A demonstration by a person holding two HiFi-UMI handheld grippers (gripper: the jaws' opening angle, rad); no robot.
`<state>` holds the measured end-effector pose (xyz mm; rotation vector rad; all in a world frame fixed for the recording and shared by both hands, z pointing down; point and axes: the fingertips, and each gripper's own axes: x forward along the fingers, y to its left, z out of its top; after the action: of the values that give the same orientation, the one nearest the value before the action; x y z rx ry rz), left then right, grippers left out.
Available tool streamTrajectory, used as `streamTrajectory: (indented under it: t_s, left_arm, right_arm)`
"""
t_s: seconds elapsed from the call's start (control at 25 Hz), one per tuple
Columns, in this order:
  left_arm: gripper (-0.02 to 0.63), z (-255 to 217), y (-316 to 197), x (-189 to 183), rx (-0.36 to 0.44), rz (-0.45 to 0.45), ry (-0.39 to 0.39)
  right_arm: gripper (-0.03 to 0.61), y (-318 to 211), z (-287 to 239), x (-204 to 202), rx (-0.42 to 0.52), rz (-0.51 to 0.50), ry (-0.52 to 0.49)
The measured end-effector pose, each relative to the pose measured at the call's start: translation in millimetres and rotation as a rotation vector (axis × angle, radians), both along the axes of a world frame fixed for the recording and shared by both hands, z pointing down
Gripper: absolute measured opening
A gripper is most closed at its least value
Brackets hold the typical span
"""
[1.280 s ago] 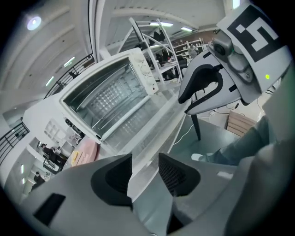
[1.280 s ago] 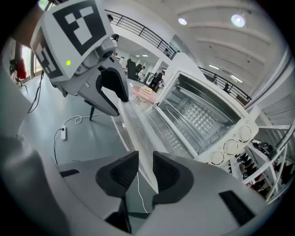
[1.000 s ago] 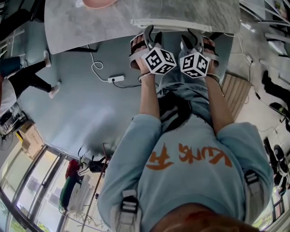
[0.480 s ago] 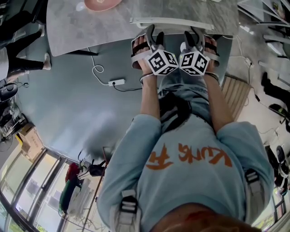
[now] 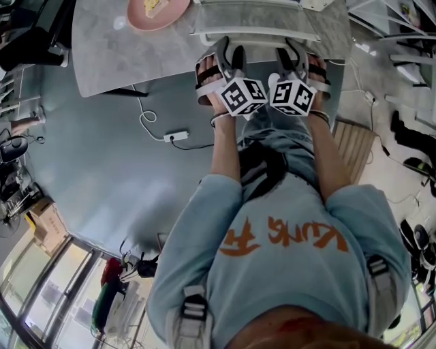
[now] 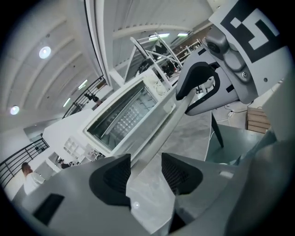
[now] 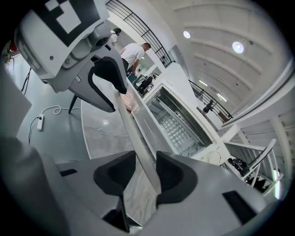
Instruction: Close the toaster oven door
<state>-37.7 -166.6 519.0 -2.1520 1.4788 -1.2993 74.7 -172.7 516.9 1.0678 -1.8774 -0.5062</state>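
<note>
The toaster oven door [image 5: 255, 19] is lying open at the head view's top centre, its handle [image 5: 259, 35] passing between both pairs of jaws. The left gripper [image 6: 145, 171] has just been opening and is straddling it loosely, while the right gripper [image 7: 145, 173] has just been closing and is pinching it

Both tools are up at the toaster oven door [image 5: 253, 33], side by side, marker cubes nearly touching. The left tool [image 5: 228, 49] has just been opening its jaws and the right tool [image 5: 295, 49] closing, with the door's front edge between each pair. Beyond the left tool, a pink plate [image 5: 158, 9] sits on the grey worktop [image 5: 109, 51]. Behind that tool, a white power strip [image 5: 176, 137] lies on the floor [image 5: 102, 177].
</note>
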Motion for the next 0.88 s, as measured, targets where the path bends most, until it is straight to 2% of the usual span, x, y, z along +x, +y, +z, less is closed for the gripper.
streamTrajectory:
  t_s: [0.28,0.88]
  left_arm:
    - [0.202,-28.9,-25.9,0.6,0.065,-0.008,0.023]
    - [0.201,-65.2,-74.6,-1.9,0.130,-0.012,0.071]
  right_arm:
    - [0.147,-23.7,-28.8,0.6,0.053,0.002,-0.004]
    - [0.172,-70.4,-65.8,-4.9,0.145,-0.012,-0.025]
